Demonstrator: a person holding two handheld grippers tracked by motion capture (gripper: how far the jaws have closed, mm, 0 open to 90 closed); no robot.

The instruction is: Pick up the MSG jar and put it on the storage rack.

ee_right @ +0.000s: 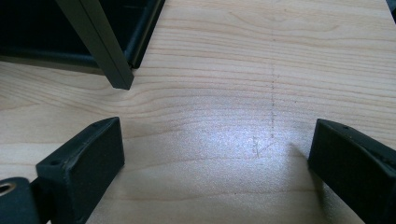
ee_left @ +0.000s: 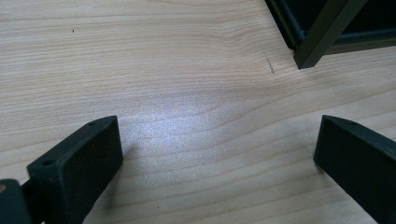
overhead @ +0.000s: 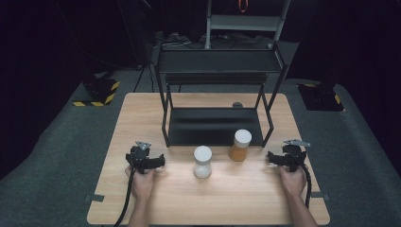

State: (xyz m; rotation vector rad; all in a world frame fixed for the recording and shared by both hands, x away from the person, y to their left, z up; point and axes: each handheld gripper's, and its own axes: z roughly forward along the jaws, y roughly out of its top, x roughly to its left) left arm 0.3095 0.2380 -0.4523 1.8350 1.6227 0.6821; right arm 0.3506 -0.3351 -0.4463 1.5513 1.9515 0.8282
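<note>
Dark room, wood table [overhead: 156, 113] on grey carpet, black 2-tier rack [overhead: 215, 94] standing at the table's far half. 2 jars sit in front of the rack, between the hands: a white jar [overhead: 202, 161] left of centre, and an orange jar [overhead: 240, 145] with a white lid, just beside the rack's front right leg. Both upright, apart from each other, nothing touching them. Left gripper [overhead: 160, 161] rests low at the table's left, jaws spread wide and empty, aimed toward the white jar; the left gripper view has bare wood between the jaws and a rack leg [ee_left: 322, 32] ahead. Right gripper [overhead: 271, 157] mirrors it at the right, jaws also wide apart with nothing in them, nearest the orange jar. Likely job: jars onto the rack, not started. Risks, as I judge it: the orange jar is tight against the leg, so a wide jaw could clip the leg or shove the jar over. The jars are tall and narrow, so a high or off-centre pinch may tip them. The smooth lids look slippery.
</note>
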